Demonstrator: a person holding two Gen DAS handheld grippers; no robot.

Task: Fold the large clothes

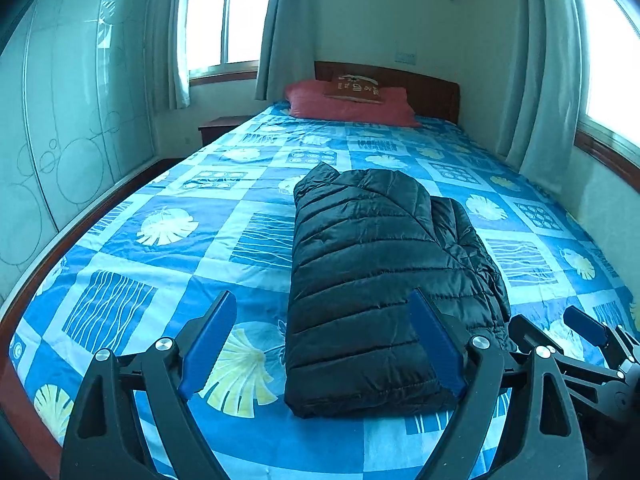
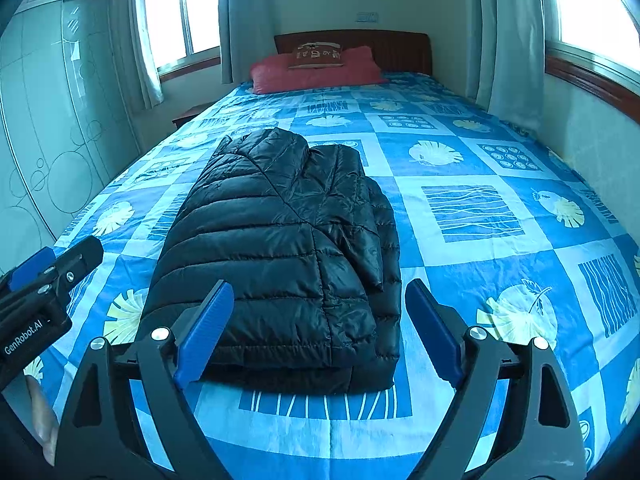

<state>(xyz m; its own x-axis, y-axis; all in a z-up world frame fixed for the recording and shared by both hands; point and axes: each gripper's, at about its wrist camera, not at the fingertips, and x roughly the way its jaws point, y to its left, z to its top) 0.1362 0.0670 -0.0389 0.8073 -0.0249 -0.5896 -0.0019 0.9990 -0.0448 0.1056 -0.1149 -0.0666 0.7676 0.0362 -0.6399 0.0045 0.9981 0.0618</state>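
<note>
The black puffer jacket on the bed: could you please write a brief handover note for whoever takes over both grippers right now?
Left gripper: open, holding nothing, raised over the near end of the bed.
Right gripper: open, holding nothing, alongside the left.
Black puffer jacket: lies folded in a compact stacked rectangle on the blue patterned bedspread, near the foot end, clear of both grippers. A red pillow sits at the headboard end.
Done: the jacket looks folded, layers stacked.
Left: probably only tidying, since the right-hand layer bulges out a bit unevenly; no other garment is in view.
</note>
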